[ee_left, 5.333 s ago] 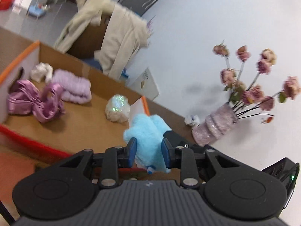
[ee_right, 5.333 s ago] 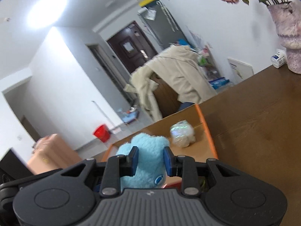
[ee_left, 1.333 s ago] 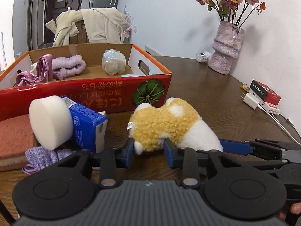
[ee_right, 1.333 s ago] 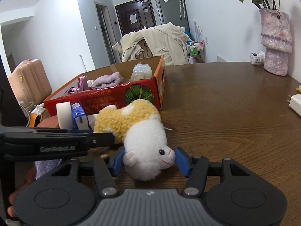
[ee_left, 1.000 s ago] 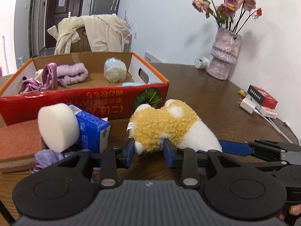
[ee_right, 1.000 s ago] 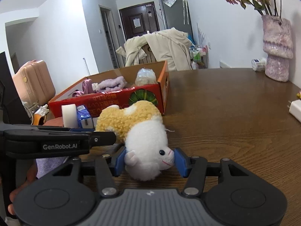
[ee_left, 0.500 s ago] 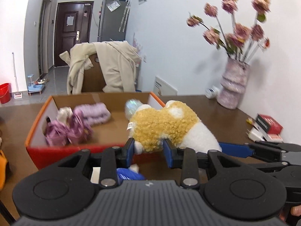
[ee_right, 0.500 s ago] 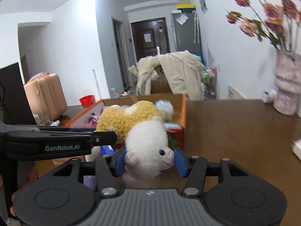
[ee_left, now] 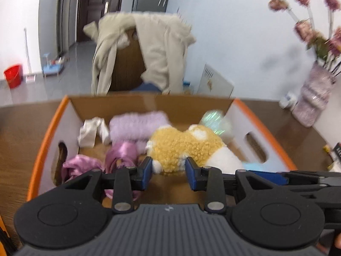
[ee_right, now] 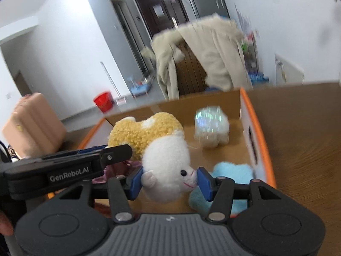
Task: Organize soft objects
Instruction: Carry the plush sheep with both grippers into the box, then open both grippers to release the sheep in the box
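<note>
Both grippers have the plush toy between them, up in the air over the open cardboard box. The right gripper is closed partway, its blue pads pressed into the white head on either side of the face. The left gripper pinches the tan, curly rear end, its fingers narrowed onto the small white tail part. From the right wrist view the left gripper comes in as a long black bar from the side, its tip buried in the tan fur.

Below the toy, inside the box, a light blue plush lies near the orange-edged wall, partly hidden behind the right gripper. Pink satin cloth sits on the other side, half covered by the left gripper's body. Further back lie a lilac fuzzy roll, a crumpled white cloth and a shimmery wrapped bundle, blurred.

Beyond the box, a beige coat is draped over a chair, smeared by motion. The vase of flowers stands on the table, its blooms cut off at the frame edge.
</note>
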Available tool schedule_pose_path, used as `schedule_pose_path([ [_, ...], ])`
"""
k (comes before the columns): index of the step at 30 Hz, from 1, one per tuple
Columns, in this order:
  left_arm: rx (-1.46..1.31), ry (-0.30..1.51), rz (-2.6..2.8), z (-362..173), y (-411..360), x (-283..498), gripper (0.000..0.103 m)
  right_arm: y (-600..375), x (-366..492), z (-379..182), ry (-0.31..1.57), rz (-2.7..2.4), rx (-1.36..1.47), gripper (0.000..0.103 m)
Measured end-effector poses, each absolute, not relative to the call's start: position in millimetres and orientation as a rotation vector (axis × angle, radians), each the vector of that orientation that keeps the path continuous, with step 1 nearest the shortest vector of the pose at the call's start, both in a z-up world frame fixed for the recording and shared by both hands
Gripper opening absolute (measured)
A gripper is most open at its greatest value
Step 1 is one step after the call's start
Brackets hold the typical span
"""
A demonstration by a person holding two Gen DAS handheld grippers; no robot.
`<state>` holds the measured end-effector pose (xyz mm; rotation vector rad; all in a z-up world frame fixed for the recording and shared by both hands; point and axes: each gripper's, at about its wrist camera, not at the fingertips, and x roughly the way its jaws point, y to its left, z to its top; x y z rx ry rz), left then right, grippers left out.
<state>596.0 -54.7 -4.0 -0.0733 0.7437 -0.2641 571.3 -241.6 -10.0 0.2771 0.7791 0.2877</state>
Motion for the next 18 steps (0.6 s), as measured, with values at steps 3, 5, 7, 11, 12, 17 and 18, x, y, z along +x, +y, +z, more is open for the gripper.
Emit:
schedule_pose_path([
  [3, -0.075, 0.751, -0.241, -15, -49, 598, 0.036, -230, 578, -24, 0.817, 0.263, 0.245, 0.056],
  [5, -0.088, 0.752, -0.241, -16, -46, 596, 0.041, -226, 578, -27, 0.806, 0.255, 0.235, 0.057],
  [7, -0.085, 0.748, -0.239, -13, -45, 593, 0.048, -225, 576, -25, 0.802, 0.249, 0.227, 0.058],
  [11, -0.071, 0.721, -0.245, 5, -48, 580, 0.057, -229, 567, -12, 0.778, 0.236, 0.222, 0.064],
  [12, -0.064, 0.705, -0.245, 13, -49, 574, 0.061, -230, 564, -6, 0.764, 0.231, 0.219, 0.064],
  [17, -0.048, 0.631, -0.248, 51, -50, 534, 0.069, -238, 535, 30, 0.697, 0.228, 0.193, 0.065],
  [18, -0.045, 0.611, -0.247, 60, -49, 522, 0.072, -239, 526, 39, 0.68, 0.228, 0.188, 0.065],
])
